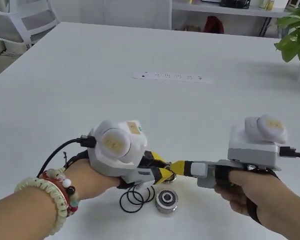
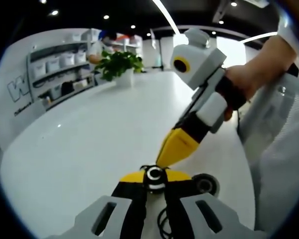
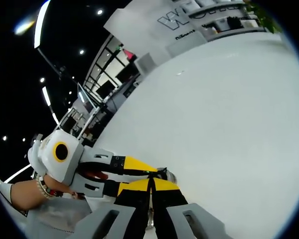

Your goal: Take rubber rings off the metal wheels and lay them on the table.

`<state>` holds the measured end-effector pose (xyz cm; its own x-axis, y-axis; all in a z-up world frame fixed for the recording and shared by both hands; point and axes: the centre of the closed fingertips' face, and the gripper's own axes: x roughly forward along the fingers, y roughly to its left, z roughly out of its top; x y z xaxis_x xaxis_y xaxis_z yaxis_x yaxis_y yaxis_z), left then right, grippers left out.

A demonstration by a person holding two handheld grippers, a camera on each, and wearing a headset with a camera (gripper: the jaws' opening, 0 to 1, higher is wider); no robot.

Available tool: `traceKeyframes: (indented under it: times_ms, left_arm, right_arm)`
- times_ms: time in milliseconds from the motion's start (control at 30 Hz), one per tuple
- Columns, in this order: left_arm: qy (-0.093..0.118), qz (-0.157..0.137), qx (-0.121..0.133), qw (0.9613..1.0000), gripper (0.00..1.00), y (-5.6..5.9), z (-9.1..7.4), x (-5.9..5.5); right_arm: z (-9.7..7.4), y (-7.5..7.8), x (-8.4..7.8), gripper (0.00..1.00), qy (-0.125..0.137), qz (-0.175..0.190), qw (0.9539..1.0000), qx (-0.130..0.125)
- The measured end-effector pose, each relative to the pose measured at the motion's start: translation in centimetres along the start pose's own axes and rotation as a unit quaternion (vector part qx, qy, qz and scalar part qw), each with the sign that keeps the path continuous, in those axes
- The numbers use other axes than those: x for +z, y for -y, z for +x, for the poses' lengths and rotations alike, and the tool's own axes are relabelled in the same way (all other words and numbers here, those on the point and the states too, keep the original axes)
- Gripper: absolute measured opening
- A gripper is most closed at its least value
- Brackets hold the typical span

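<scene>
My left gripper point(image 1: 162, 170) point(image 2: 154, 181) is shut on a small metal wheel point(image 1: 170, 176) point(image 2: 154, 174) just above the table. My right gripper point(image 1: 174, 169) point(image 3: 150, 182) comes in from the right, its yellow tips shut at the wheel's edge, apparently pinching the thin black rubber ring point(image 3: 155, 173). In the left gripper view the right gripper point(image 2: 162, 158) meets the wheel from above. A second metal wheel point(image 1: 166, 198) point(image 2: 205, 183) lies on the table below the grippers. Loose black rubber rings point(image 1: 135, 197) lie overlapped beside it.
A white power strip point(image 1: 171, 76) lies mid-table, far beyond the grippers. A green plant point(image 1: 295, 40) point(image 2: 117, 63) stands at the far right corner. A white chair point(image 1: 25, 20) stands past the table's left edge. The white tabletop point(image 1: 90, 90) stretches wide around the work.
</scene>
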<state>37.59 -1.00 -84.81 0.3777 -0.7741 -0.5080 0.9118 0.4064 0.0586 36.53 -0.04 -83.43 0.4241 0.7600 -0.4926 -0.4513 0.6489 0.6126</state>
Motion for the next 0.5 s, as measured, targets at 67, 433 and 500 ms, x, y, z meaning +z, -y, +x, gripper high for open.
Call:
traceKeyframes:
  times_ms: [67, 433, 500]
  left_arm:
    - [0.002, -0.001, 0.0, 1.0, 0.14, 0.0, 0.0, 0.0]
    - [0.01, -0.013, 0.006, 0.9999, 0.14, -0.1, 0.0, 0.1]
    - [0.011, -0.025, 0.007, 0.9996, 0.14, -0.2, 0.0, 0.1]
  right_arm:
    - [-0.1, 0.0, 0.1, 0.0, 0.001, 0.013, 0.9999, 0.008]
    - [0.1, 0.2, 1.1, 0.0, 0.02, 0.018, 0.9996, 0.009]
    - [-0.1, 1.5, 0.9, 0.0, 0.015, 0.021, 0.9995, -0.019]
